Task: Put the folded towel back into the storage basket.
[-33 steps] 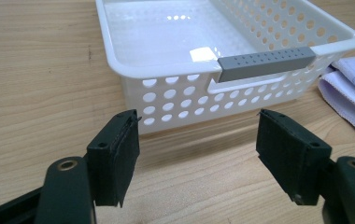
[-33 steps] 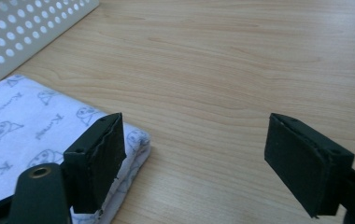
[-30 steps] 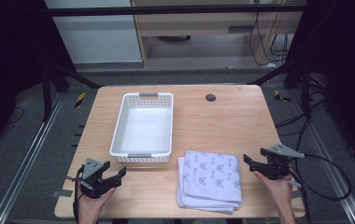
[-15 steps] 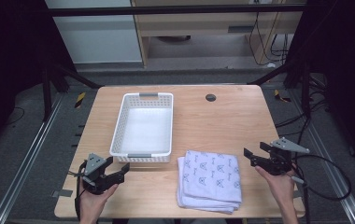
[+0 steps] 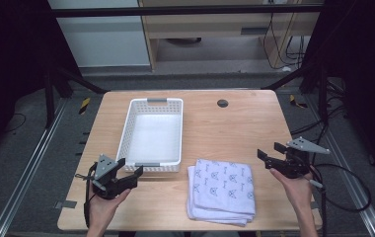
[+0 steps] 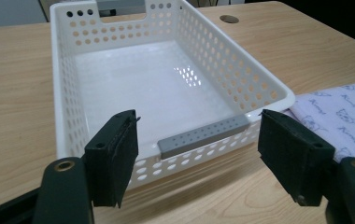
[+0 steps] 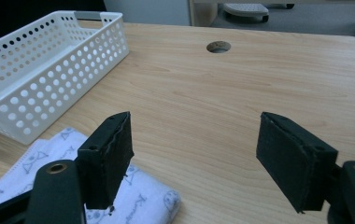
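While our left gripper gapes empty before the white perforated basket, our right gripper gapes right of the folded cat-print towels; no writing legible.

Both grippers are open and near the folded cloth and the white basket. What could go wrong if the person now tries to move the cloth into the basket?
1. The folded cloth is a stack of layers; a pinch by the right gripper at one edge may lift only the top layers and unfold it.
2. The left gripper hangs close to the basket near wall, so a forward reach may push the light basket across the table.
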A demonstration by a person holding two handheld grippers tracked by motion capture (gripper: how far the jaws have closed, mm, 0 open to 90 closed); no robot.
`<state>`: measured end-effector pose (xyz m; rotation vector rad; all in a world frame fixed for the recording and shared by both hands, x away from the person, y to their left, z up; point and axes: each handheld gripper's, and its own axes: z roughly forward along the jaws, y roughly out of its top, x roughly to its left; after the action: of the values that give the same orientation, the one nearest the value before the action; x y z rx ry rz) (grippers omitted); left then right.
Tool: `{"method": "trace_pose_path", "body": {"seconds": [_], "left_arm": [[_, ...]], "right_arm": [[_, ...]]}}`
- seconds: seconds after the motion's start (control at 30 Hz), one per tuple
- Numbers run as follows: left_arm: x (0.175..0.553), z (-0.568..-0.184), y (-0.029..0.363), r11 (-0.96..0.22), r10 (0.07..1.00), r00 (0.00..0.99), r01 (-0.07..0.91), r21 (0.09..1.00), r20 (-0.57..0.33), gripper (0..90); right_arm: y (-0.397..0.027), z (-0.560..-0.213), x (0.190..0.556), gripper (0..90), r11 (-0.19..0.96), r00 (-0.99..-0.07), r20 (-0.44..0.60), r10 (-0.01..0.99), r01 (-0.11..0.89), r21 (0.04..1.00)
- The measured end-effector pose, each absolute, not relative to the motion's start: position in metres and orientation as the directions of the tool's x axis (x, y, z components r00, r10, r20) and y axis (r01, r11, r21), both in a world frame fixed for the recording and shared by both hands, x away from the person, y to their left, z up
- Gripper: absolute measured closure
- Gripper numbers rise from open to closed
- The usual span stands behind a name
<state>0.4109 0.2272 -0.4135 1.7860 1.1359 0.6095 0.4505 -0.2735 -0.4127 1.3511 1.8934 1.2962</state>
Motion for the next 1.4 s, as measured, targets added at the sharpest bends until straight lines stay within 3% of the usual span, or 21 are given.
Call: {"method": "trace_pose_path", "body": {"seconds": [0.5,1.13,1.4], "left_arm": [[0.414,-0.415,0.19,-0.213,0.857,0.514,0.431,0.877,-0.045,28.1],[0.408,-0.439,0.153,-0.287,0.82,0.572,0.45,0.846,-0.026,28.5],[0.403,-0.447,0.137,-0.319,0.795,0.606,0.453,0.833,-0.025,28.6]], "right_arm": [[-0.267,-0.414,0.451,29.2,0.075,-0.42,0.142,0.896,0.461,0.884],[-0.255,-0.423,0.45,31.3,0.167,-0.466,0.09,0.88,0.483,0.859],[-0.261,-0.443,0.449,31.9,0.139,-0.458,0.139,0.878,0.523,0.841]]}}
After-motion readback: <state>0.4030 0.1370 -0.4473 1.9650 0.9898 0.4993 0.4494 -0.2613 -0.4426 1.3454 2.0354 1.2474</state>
